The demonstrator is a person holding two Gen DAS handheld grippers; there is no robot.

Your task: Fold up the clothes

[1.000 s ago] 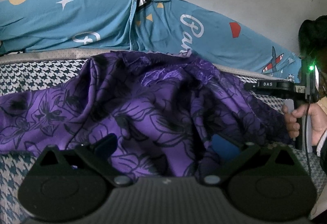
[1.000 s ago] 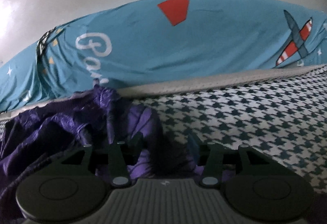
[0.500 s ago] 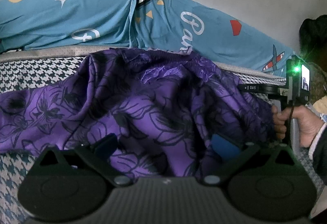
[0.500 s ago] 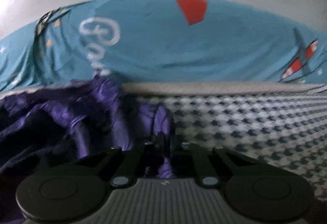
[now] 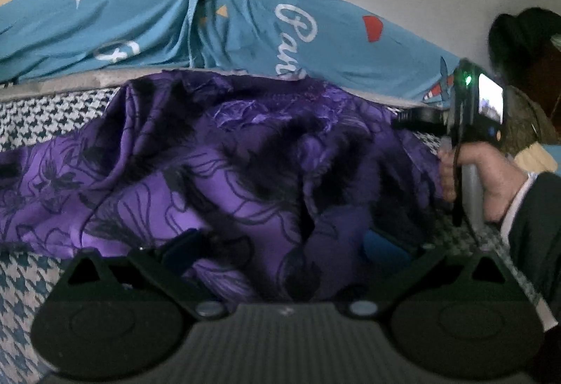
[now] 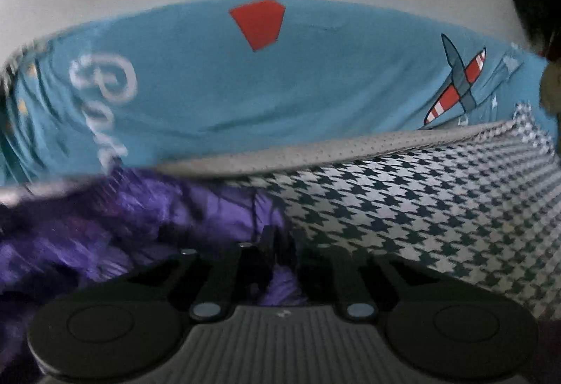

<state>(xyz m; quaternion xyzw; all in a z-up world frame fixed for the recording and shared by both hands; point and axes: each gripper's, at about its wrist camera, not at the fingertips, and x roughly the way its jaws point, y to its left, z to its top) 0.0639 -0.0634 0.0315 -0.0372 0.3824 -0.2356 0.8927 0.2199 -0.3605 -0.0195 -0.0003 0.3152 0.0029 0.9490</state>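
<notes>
Pinching the purple garment's edge to fold it

My right gripper (image 6: 280, 257), jaws easing apart, has purple garment (image 5: 224, 173) between them near the bed's (image 6: 438, 201) far edge; left gripper (image 5: 285, 254) gapes over cloth, gripping nothing.

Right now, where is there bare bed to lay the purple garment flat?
Bare checked cover runs right of the purple garment, bordered behind by the grey mattress edge and blue sheet. A smaller strip lies at the garment's left. The middle is crowded with bunched cloth, held at the right gripper.
</notes>
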